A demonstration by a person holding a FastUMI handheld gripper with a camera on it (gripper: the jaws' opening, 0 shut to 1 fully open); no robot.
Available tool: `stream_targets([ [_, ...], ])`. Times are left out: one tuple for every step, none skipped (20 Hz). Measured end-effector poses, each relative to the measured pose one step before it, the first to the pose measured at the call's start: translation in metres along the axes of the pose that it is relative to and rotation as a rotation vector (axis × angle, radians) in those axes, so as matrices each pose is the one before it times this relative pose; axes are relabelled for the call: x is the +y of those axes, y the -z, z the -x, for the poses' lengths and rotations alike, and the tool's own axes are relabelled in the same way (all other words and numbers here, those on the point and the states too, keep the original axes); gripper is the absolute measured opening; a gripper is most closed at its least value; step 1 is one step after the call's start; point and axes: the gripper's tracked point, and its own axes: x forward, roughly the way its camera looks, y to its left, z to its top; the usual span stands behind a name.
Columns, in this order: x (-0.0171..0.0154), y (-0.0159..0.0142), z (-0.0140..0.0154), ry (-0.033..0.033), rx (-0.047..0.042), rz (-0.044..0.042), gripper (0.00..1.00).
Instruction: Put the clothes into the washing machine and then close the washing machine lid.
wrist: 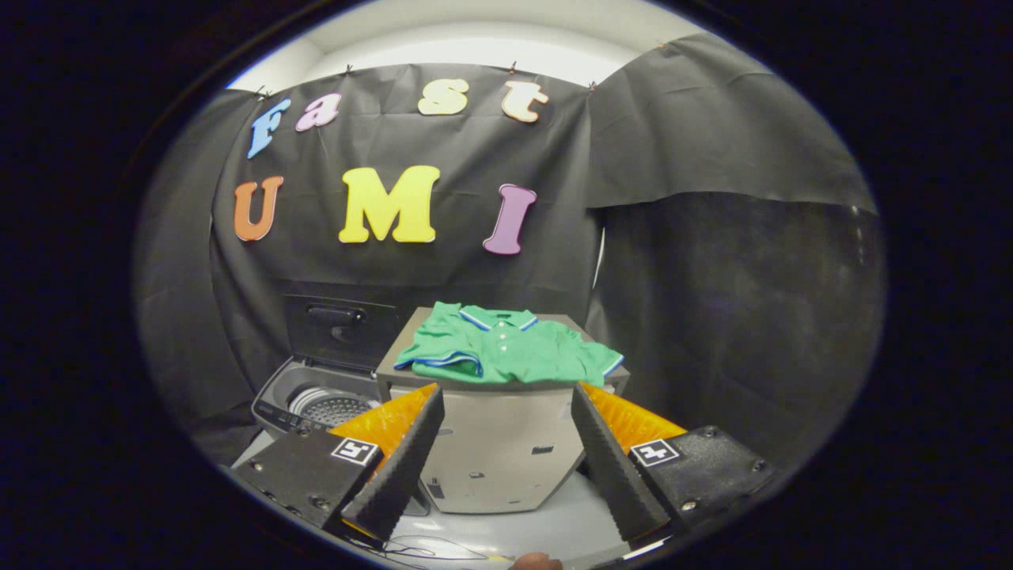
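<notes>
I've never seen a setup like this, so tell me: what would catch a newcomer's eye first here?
The bright green polo shirt, lying folded on top of a grey box-like stand, straight beyond the open gripper, whose fingers hold nothing. To the stand's left sits a small washing machine with its lid propped up, so the metal drum shows inside.

Grey box (498, 451), green polo shirt (506, 348) on top
</notes>
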Motion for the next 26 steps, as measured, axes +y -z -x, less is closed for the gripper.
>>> stream_targets([
  [0.0014, -0.00738, -0.01213, -0.00738, 0.00921, 0.00235, 1.0],
  [0.00218, -0.00636, -0.01433, -0.00869, 0.01254, 0.00284, 1.0],
  [0.00196, -0.00678, -0.01416, -0.00792, 0.01238, 0.00394, 1.0],
  [0.00146, -0.00605, -0.01386, -0.00786, 0.01108, 0.00515, 1.0],
  [0.00084, -0.00523, -0.01457, -0.00765, 0.01432, 0.01027, 1.0],
  [-0.00113, -0.00719, -0.01581, -0.00765, 0.01437, 0.01484, 1.0],
  [-0.00041, -0.00575, -0.01243, -0.00898, 0.01107, 0.01134, 1.0],
  [-0.00119, -0.00561, -0.01432, -0.00799, 0.01343, 0.01077, 1.0],
  [-0.00186, -0.00705, -0.01447, -0.00456, 0.01182, 0.00542, 1.0],
  [-0.00076, -0.00457, -0.01208, -0.00537, 0.01184, 0.00441, 1.0],
  [-0.00012, -0.0046, -0.01229, -0.01083, 0.01715, 0.00615, 1.0],
  [-0.00015, -0.00702, -0.01279, -0.01508, 0.00266, 0.00387, 1.0],
  [-0.00035, -0.00492, -0.0101, -0.00498, 0.00306, 0.00666, 1.0],
  [-0.00143, -0.00179, -0.01286, -0.00591, 0.0132, 0.01037, 1.0],
  [-0.00083, -0.00226, -0.01202, -0.00503, 0.01251, 0.00869, 1.0],
  [-0.00144, -0.00115, -0.00997, -0.00293, 0.01101, 0.00324, 1.0],
  [-0.00122, 0.00034, -0.01158, -0.00613, 0.01469, -0.0059, 1.0],
  [-0.00046, 0.00119, -0.00931, -0.00666, 0.01578, -0.01168, 1.0],
  [-0.00117, 0.00105, -0.0087, -0.0054, 0.01753, -0.01204, 1.0],
  [-0.00184, 0.00087, -0.00866, -0.00298, 0.01945, -0.0079, 1.0],
  [-0.00218, 0.00291, -0.00761, -0.0023, 0.0194, -0.00569, 1.0],
  [-0.00127, 0.00192, -0.00779, -0.00307, 0.01919, -0.00133, 1.0],
  [-0.00183, 0.00268, -0.0073, 0.00142, 0.0149, -0.00232, 1.0],
  [-0.00273, -0.00029, -0.00541, 0.00591, 0.00977, -0.00566, 1.0],
  [-0.00287, 0.00062, -0.0063, 0.00282, 0.01375, -0.00785, 1.0],
  [0.00091, 0.00693, -0.00649, -0.00749, 0.01937, -0.01123, 1.0],
])
